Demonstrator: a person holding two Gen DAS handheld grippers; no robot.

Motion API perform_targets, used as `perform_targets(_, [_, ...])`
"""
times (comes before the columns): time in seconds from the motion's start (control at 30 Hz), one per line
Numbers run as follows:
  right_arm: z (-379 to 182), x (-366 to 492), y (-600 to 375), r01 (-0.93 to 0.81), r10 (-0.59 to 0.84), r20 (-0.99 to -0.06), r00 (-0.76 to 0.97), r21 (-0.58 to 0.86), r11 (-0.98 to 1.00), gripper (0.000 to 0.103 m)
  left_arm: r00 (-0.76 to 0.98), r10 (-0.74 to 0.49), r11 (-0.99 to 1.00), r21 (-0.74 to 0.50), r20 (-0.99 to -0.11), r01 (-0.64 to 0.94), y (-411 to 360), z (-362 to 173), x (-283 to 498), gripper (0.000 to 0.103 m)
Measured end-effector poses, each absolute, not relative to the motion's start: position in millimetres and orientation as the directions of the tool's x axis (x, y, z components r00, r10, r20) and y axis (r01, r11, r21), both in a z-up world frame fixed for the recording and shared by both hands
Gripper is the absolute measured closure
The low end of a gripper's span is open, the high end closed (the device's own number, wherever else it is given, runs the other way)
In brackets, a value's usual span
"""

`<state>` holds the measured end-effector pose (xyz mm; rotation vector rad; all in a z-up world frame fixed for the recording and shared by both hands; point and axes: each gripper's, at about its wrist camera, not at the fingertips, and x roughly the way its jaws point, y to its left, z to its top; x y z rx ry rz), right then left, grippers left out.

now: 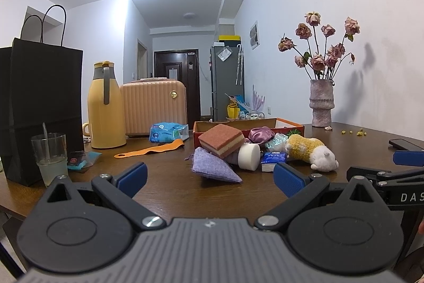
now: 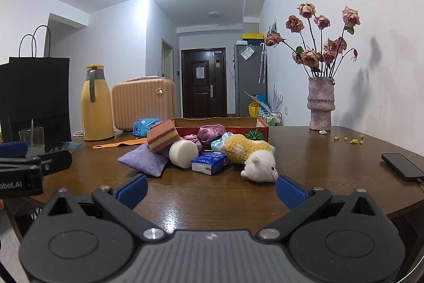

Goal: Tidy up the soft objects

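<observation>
Both grippers hover low over the brown table (image 2: 304, 150) with nothing held. The left gripper (image 1: 210, 177) has its jaws wide apart, and so does the right gripper (image 2: 212, 188). Ahead lies a heap of soft things in front of an orange cardboard box (image 2: 261, 127): a purple sachet (image 1: 212, 165), a layered sponge (image 1: 221, 141) leaning on a white foam cylinder (image 1: 248, 157), a blue tissue pack (image 2: 210, 162) and a yellow-and-white plush toy (image 2: 251, 154). A purple satin scrunchie (image 2: 212, 133) rests at the box.
</observation>
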<state>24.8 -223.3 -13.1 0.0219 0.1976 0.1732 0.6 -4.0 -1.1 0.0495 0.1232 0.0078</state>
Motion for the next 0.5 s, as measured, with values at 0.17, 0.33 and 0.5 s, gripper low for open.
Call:
perform_targets(0.17, [-12.2, 25.5, -224.1, -0.167, 0.171, -0.193, 0.966, 0.04, 0.985, 0.0, 0.992, 0.011, 0.999, 0.05, -0.125, -0.004, -3.0, 0.5, 1.6, 0.0])
perform_targets(0.33, [-11.5, 25.9, -224.7, -0.167, 0.171, -0.192, 0.966, 0.04, 0.985, 0.0, 0.992, 0.012, 0.999, 0.051, -0.122, -0.006, -2.1, 0.9, 2.2, 0.0])
perform_targets(0.5, [-11.3, 25.5, -224.7, -0.167, 0.172, -0.194, 0.966, 0.041, 0.985, 0.0, 0.992, 0.013, 0.999, 0.05, -0.122, -0.007, -0.5, 2.1, 1.7, 0.0])
